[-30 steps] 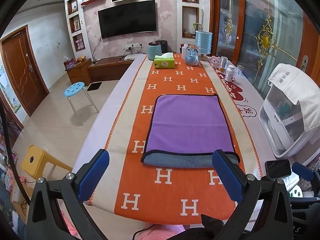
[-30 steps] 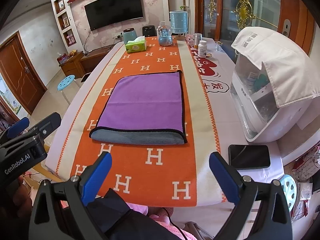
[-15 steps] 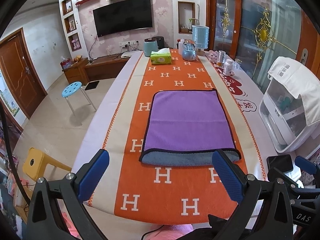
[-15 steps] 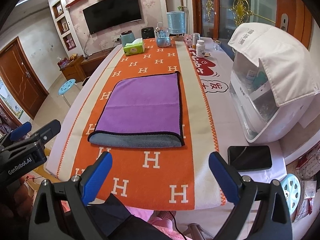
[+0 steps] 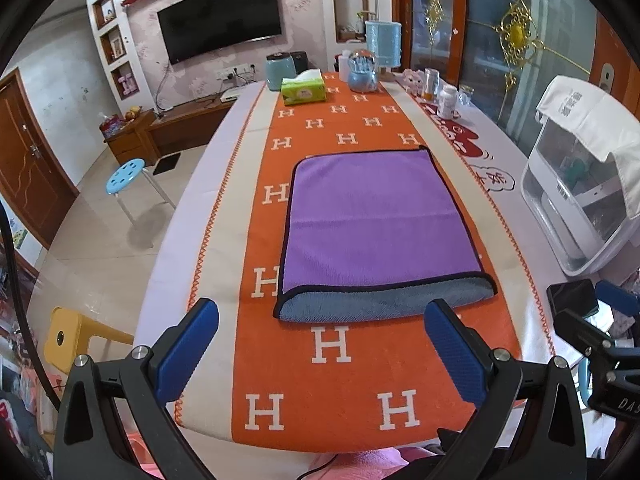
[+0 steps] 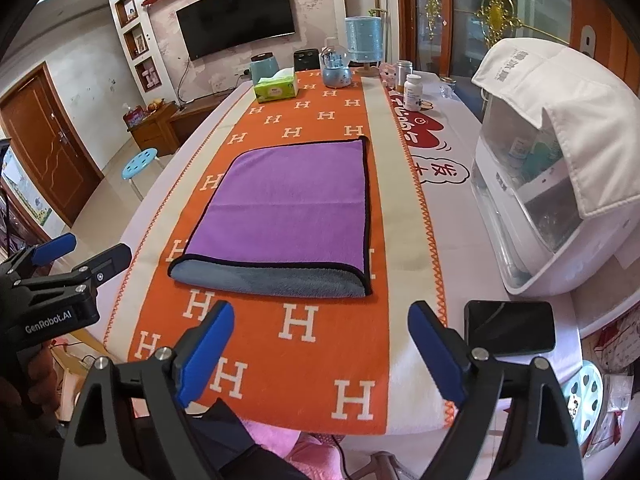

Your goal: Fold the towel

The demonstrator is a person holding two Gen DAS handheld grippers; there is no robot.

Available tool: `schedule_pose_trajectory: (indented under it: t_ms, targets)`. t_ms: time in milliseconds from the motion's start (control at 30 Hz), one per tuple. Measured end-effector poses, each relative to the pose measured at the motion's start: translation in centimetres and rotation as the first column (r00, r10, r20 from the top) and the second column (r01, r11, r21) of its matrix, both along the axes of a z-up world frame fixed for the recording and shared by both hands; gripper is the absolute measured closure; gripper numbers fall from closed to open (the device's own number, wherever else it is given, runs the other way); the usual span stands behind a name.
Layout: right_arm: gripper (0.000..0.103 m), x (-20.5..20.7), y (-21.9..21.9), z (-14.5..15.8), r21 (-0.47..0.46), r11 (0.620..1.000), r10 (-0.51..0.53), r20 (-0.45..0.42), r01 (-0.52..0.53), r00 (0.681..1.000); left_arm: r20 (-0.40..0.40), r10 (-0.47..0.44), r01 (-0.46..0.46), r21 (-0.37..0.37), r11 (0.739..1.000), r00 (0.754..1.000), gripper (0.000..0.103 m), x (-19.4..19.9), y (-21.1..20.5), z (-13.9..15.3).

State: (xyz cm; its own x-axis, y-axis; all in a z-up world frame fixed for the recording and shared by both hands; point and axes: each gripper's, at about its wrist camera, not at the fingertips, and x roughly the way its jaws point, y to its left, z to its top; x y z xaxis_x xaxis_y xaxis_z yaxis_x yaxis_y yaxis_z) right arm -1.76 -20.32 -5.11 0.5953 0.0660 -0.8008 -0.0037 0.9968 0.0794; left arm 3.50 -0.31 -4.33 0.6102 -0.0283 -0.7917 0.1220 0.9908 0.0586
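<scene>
A purple towel with black trim lies folded flat on the orange H-patterned runner; its grey underside shows along the near edge. It also shows in the right wrist view. My left gripper is open and empty, held above the table's near end, short of the towel's near edge. My right gripper is open and empty, also short of the near edge. The left gripper shows at the left of the right wrist view.
A white appliance draped with a white cloth stands at the right. A black phone lies near the right front edge. A green tissue box, jars and bottles stand at the far end. Stools stand on the floor at left.
Both grippers have risen and tilted a little, so the towel sits slightly farther off in both views. The towel has not moved. Both grippers stay open.
</scene>
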Motion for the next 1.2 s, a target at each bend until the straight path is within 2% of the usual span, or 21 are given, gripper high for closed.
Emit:
schedule_pose_trajectory:
  t_ms: [567, 900, 1200]
  targets:
    - [0.023, 3.3, -0.1, -4.9, -0.095, 0.992, 0.092, 0.048, -0.087, 0.995, -0.068, -0.144, 0.144, -0.013, 0.99, 0.987, 0.001, 5.4, 1.5, -5.2]
    - [0.029, 5.3, -0.8, -8.1, -0.103, 0.987, 0.13, 0.034, -0.126, 0.991, -0.094, -0.215, 0.211, -0.05, 0.976, 0.972, 0.001, 8.5, 2.4, -8.3]
    - [0.038, 7.0, -0.9, -11.1, -0.091, 0.984, 0.154, -0.037, -0.156, 0.987, -0.159, -0.233, 0.224, -0.074, 0.972, 0.959, 0.001, 11.4, 3.5, -11.8]
